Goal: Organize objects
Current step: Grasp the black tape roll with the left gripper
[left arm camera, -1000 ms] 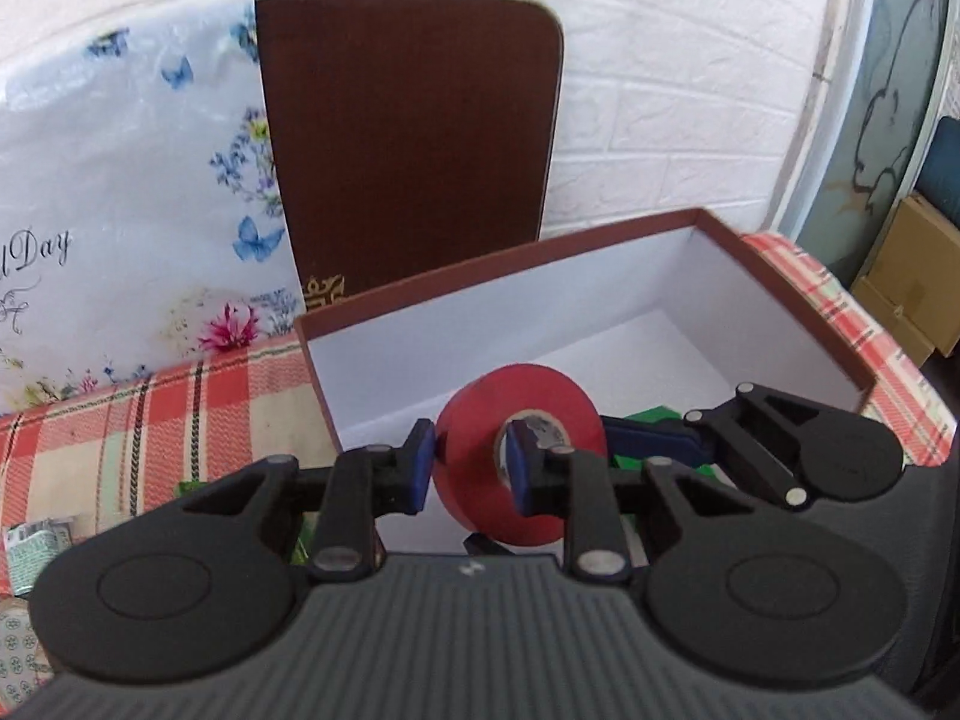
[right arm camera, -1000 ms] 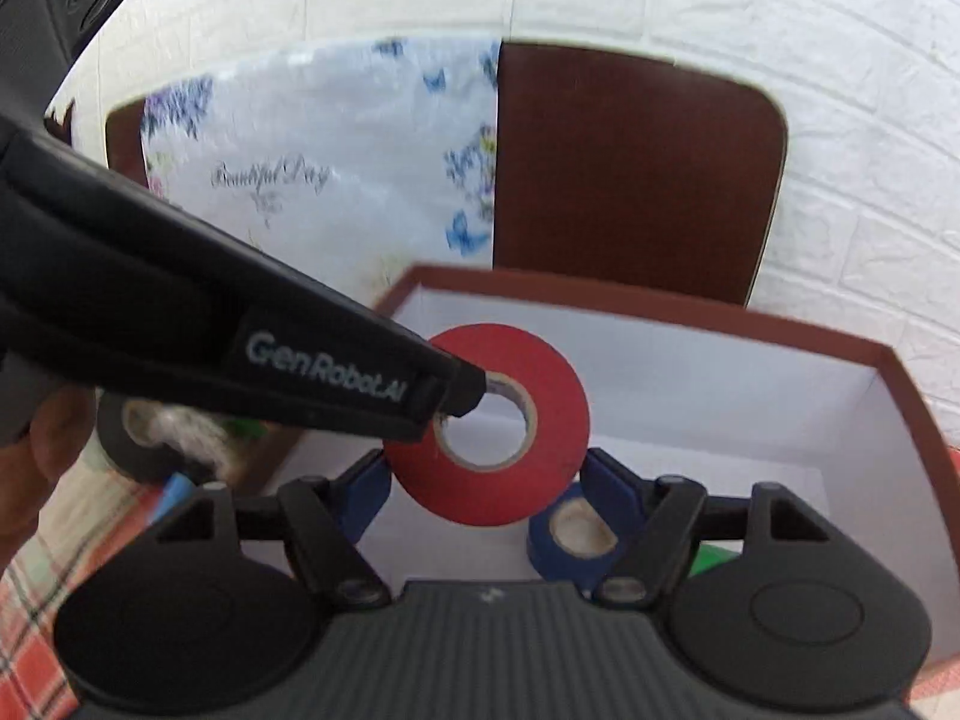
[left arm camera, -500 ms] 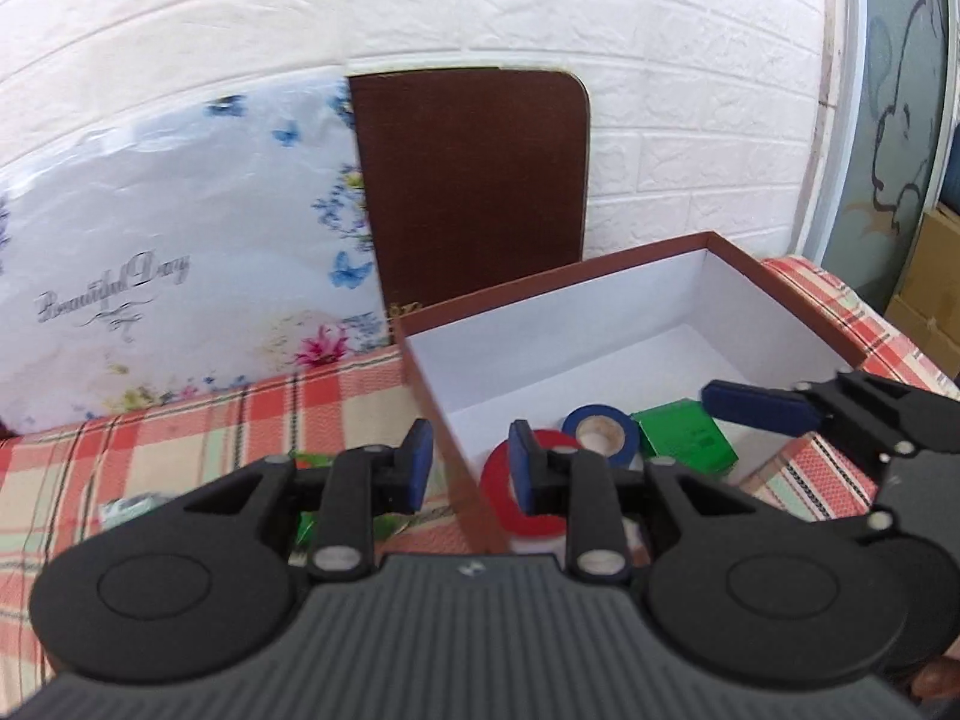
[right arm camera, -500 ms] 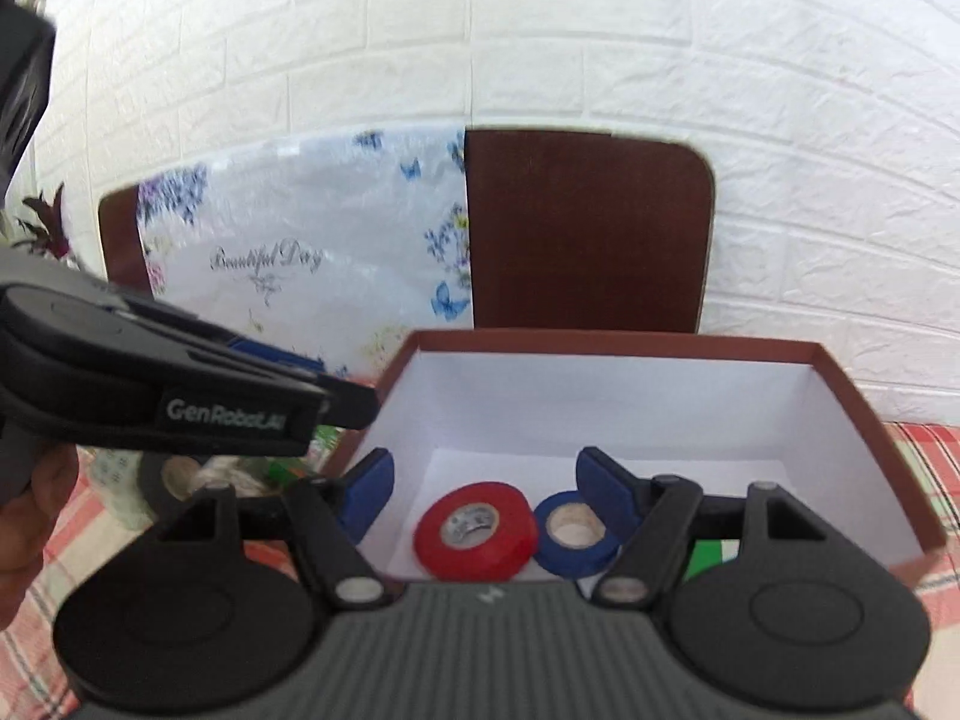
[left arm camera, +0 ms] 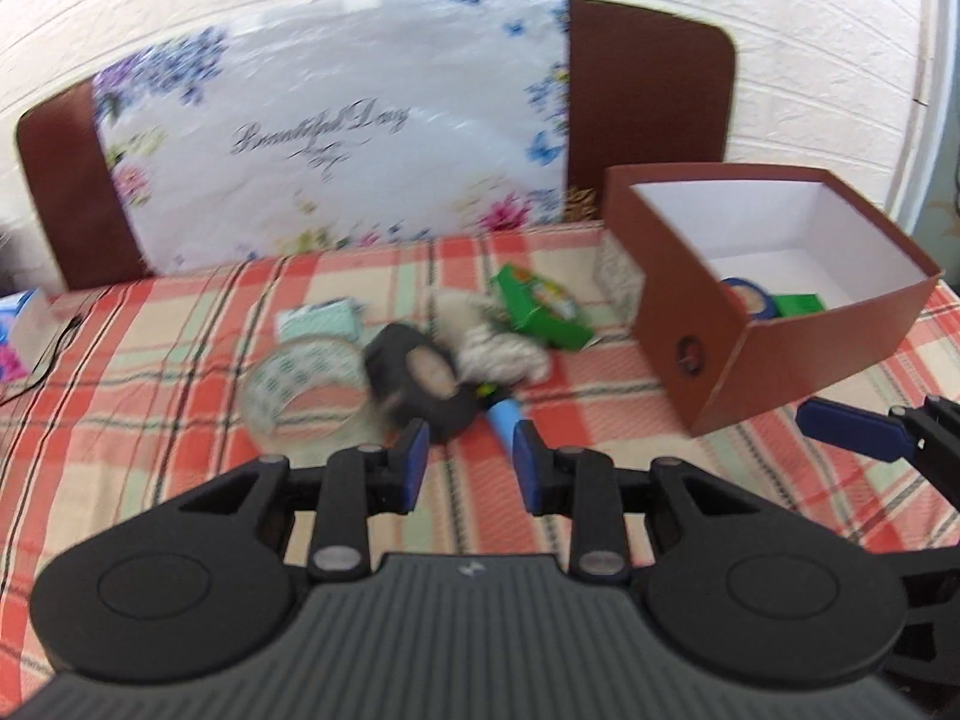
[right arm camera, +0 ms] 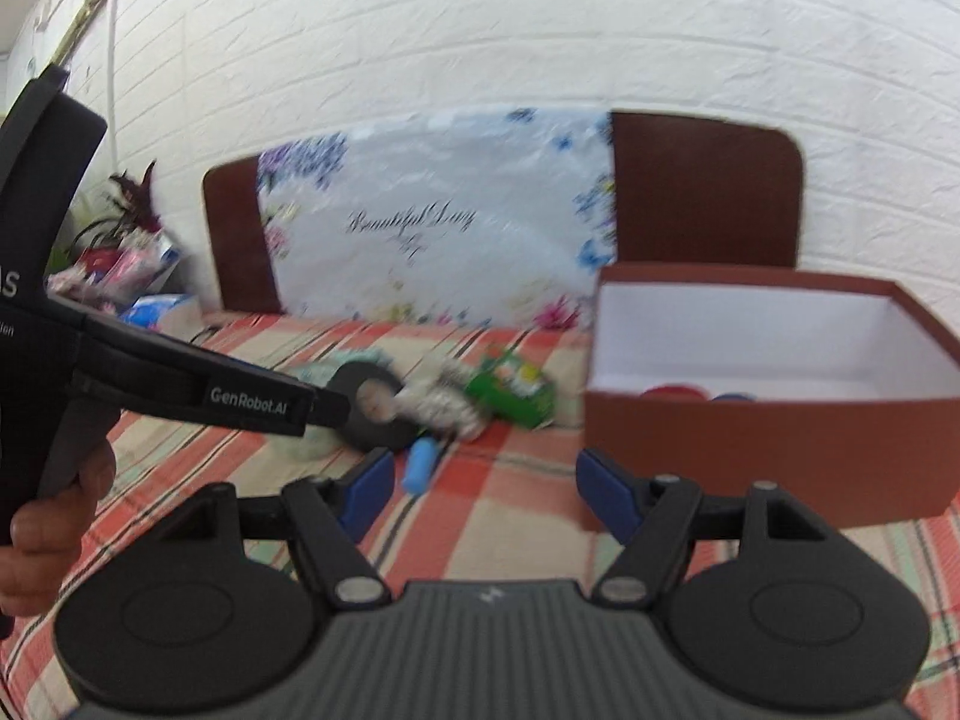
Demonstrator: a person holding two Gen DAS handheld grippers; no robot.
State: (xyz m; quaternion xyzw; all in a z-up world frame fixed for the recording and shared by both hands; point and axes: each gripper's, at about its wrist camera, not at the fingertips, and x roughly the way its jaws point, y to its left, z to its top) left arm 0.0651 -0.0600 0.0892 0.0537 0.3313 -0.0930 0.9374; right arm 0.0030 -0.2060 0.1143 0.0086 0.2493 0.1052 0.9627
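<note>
Left gripper (left arm camera: 469,467) half open, holding nothing, pointed at black tape roll (left arm camera: 420,381) at 12 o'clock, just beyond the tips. Right gripper (right arm camera: 485,495) wide open, also empty. Probably light, stiff, slightly slippery: best pinched across the rim, through the core. Brown box (left arm camera: 774,354) at 2 o'clock, on checked cloth (left arm camera: 150,396).

Bare checked surface (left arm camera: 180,420) lies between the left fingers (left arm camera: 414,465) and the clutter: black tape (left arm camera: 420,384), clear tape (left arm camera: 303,387), blue tube (left arm camera: 501,417) and green box (left arm camera: 540,309) bunched together. A free strip separates the clutter from the open-topped box (left arm camera: 750,366) standing right.
</note>
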